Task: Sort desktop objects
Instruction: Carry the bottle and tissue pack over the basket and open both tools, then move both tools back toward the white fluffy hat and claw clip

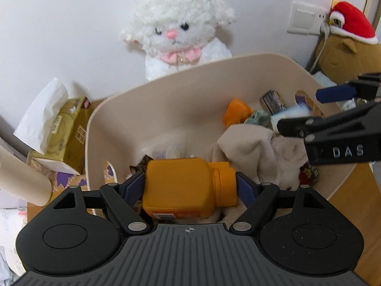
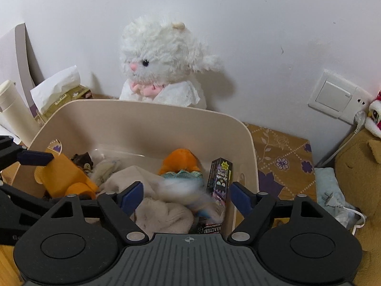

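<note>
Left gripper (image 1: 190,186) clamps orange bottle (image 1: 185,183) end to end over bin (image 1: 166,90); rigid, smooth, likely light, sidewalls safer hold.

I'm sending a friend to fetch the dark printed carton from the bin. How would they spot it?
Find the beige bin in front of the white plush lamb. Along its right wall a slim black carton stands tilted beside an orange plush. It is the only rigid, printed box among soft fabrics.
</note>
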Motion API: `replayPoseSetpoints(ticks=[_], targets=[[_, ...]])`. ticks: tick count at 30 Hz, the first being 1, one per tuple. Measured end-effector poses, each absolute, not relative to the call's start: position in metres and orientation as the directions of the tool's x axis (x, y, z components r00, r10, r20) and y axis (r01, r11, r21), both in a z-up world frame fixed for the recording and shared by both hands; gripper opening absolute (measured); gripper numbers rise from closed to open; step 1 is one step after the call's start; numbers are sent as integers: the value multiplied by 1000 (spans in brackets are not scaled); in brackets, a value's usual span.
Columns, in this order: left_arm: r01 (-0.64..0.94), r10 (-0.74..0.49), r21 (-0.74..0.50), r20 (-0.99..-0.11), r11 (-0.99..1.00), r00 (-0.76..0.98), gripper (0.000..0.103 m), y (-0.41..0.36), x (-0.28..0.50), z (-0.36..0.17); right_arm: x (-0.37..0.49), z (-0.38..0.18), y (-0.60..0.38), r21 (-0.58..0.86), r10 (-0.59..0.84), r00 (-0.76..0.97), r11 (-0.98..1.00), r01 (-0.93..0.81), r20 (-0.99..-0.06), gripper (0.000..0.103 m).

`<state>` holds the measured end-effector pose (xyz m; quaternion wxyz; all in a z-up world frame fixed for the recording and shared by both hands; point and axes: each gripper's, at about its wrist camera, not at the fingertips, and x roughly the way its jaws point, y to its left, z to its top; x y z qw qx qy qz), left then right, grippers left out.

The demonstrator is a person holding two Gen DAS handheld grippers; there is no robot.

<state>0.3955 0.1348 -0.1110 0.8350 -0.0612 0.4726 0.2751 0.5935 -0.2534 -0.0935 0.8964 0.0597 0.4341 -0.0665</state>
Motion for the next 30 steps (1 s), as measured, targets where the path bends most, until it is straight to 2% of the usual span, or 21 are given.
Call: replayPoseSetpoints(ticks=[13,20,30], targets=[[-523,460,195,-770,830,443,82,124,373,-73,561,-53,-245,83,-101,715,973,217,-691,96],[-533,474,187,-743,825,472,82,116,345,-49,526,-28,-224,62,-101,771,982,179,-629,103],[-552,488,182,-731,814,477,82,93,299,-28,467,0,-199,92,-53,822,988,128,-567,103]])
